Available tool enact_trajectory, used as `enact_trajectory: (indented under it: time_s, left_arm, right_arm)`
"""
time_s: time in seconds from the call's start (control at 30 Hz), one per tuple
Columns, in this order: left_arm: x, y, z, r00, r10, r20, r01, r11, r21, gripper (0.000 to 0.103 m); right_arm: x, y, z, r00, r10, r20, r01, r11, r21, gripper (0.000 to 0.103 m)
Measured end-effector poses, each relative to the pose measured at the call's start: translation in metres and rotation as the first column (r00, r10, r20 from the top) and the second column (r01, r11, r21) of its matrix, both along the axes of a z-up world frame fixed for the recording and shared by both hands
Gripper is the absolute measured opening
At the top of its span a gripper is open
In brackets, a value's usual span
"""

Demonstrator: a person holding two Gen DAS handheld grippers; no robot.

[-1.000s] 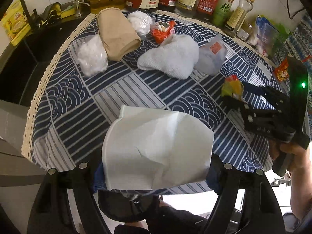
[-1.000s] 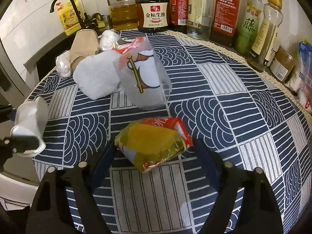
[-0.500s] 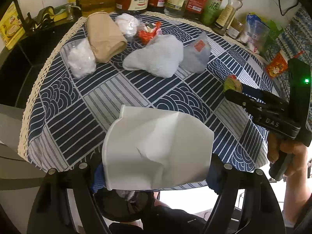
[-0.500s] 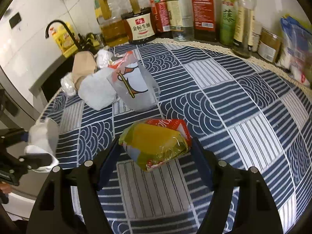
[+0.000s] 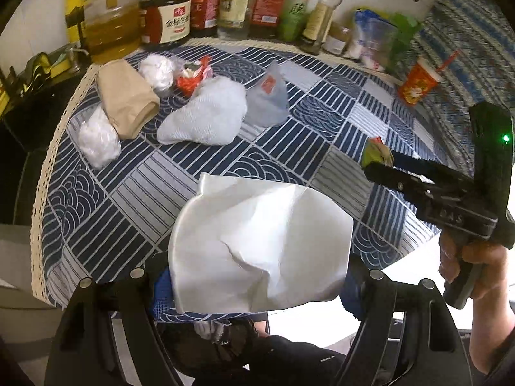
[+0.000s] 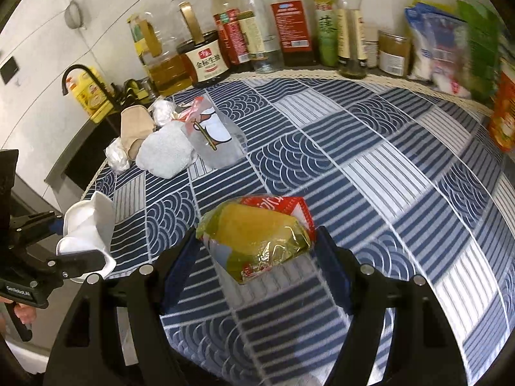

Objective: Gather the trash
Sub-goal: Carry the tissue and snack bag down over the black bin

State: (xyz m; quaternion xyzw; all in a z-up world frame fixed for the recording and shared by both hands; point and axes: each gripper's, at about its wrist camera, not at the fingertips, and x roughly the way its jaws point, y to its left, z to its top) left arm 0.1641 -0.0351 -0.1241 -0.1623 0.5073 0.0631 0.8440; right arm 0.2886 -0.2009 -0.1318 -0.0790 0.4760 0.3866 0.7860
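Note:
My left gripper is shut on a crumpled white paper cup, held above the table's near edge; the same cup shows at the left of the right wrist view. My right gripper is shut on a yellow and red snack wrapper, lifted off the blue patterned tablecloth. In the left wrist view the right gripper comes in from the right with the wrapper at its tip. More trash lies at the far left: a tan paper cup, white crumpled wads, a white cloth-like lump, a clear plastic cup.
Sauce and oil bottles line the back edge. Snack bags and a red printed cup stand at the right. A dark sink with a black tap lies beyond the table's left edge. A dark bin opening sits below the cup.
My right gripper has risen and rolled, carrying the wrapper up off the cloth. The left gripper has lifted a little with the white cup still held.

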Motion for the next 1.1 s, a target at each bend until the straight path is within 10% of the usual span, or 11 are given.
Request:
enact_trajectory:
  time_s: [0.67,1.1]
  left_arm:
    - [-0.073,0.045,0.025,0.983,-0.095,0.156,0.109,0.99,-0.084,0.078]
    - [-0.136,0.065,-0.005,0.985,-0.136,0.102,0.149,0.981,-0.128,0.078]
  right_arm:
    - [-0.125,0.03,0.037,0.995,-0.09,0.047,0.093,0.993,-0.069,0.072]
    - [-0.205,0.059,0.008,0.992,-0.119,-0.043,0.115,0.991,-0.073,0.072]
